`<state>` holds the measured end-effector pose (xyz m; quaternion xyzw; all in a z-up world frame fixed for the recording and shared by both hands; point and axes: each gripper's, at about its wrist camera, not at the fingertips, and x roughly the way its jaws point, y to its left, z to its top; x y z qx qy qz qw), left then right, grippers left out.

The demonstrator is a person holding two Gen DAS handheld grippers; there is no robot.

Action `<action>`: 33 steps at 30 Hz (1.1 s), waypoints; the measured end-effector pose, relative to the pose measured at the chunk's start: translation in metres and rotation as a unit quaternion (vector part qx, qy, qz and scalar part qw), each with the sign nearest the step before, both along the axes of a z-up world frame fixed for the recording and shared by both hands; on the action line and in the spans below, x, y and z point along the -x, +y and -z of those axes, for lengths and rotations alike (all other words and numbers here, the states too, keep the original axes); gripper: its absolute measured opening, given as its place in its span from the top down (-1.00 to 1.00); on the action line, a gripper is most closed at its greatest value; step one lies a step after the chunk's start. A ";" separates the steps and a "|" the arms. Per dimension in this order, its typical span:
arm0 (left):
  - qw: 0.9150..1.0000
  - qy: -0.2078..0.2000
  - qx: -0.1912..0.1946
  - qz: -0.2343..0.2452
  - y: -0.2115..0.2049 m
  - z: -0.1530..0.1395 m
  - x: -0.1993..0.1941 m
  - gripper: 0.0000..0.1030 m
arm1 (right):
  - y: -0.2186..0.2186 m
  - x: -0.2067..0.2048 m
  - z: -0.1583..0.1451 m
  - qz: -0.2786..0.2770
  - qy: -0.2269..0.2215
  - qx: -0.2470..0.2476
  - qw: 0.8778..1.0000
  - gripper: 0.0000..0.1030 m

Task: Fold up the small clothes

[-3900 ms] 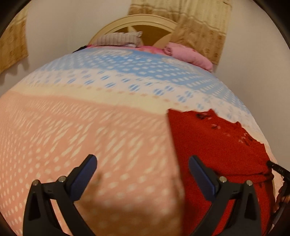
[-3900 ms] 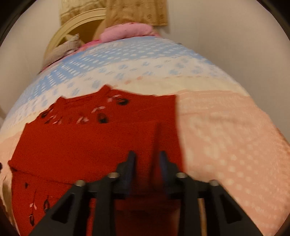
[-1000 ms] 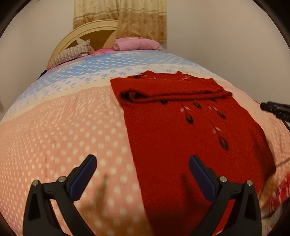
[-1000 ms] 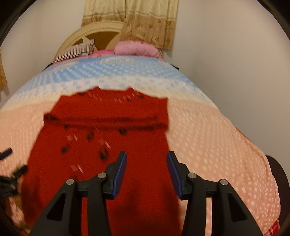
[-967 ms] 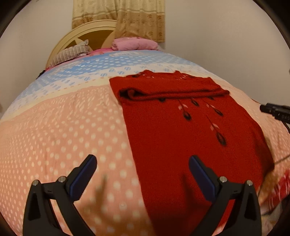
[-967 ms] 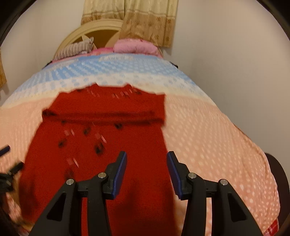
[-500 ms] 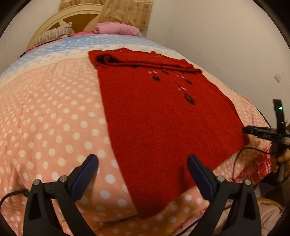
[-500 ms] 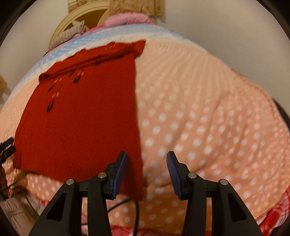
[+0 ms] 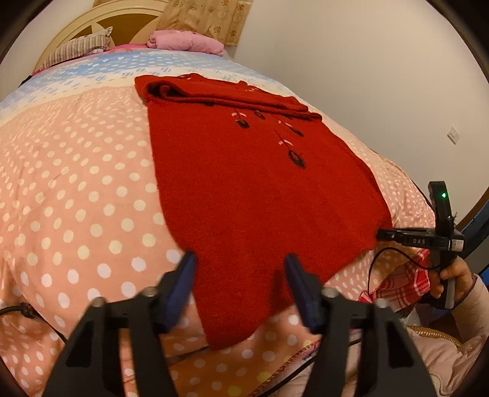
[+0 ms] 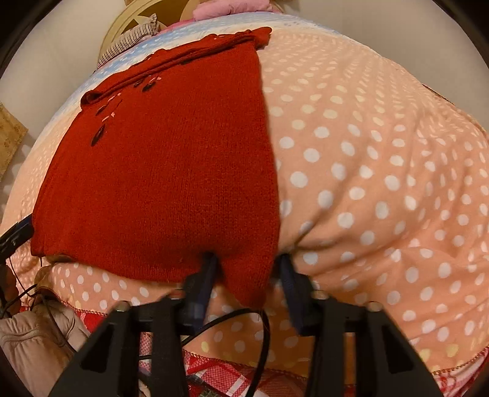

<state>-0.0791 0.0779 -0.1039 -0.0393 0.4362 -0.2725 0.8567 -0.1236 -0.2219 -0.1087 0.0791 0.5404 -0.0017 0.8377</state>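
Note:
A red knit sweater (image 9: 250, 183) lies flat on the pink polka-dot bed cover (image 9: 76, 189), its far end folded over, its hem hanging a little over the near bed edge. My left gripper (image 9: 238, 281) is open, its jaws straddling the hem's left corner. My right gripper (image 10: 246, 281) is open around the hem's right corner (image 10: 250, 274), with the fingertips pressing into the cover. The sweater also shows in the right wrist view (image 10: 171, 171). The right gripper shows in the left wrist view (image 9: 385, 234) at the sweater's right edge.
Pillows (image 9: 183, 42) and a striped cushion (image 9: 76, 52) lie by the wooden headboard (image 9: 101, 18) at the far end. A white wall (image 9: 366, 76) runs along the right. A red plaid cloth (image 10: 220, 375) and black cables (image 10: 262, 351) hang below the near bed edge.
Both grippers have dropped to the sweater's near hem. The left jaws have narrowed from wide open and now straddle the left corner; the right jaws have widened around the right corner.

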 end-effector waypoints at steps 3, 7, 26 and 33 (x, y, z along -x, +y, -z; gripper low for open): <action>1.000 0.014 0.008 -0.002 0.004 0.002 -0.004 0.70 | -0.002 -0.001 0.001 0.005 0.008 -0.032 0.999 0.73; 0.999 0.031 0.020 0.001 0.005 0.000 -0.011 0.78 | -0.013 0.000 -0.015 0.019 0.006 -0.094 0.995 0.80; 0.998 -0.018 0.056 0.008 0.006 -0.068 -0.082 0.78 | -0.019 -0.055 -0.106 0.014 -0.074 -0.186 0.980 0.84; 0.999 -0.003 0.038 -0.026 0.008 -0.067 -0.148 0.78 | -0.050 -0.143 -0.101 0.079 -0.093 -0.198 0.972 0.84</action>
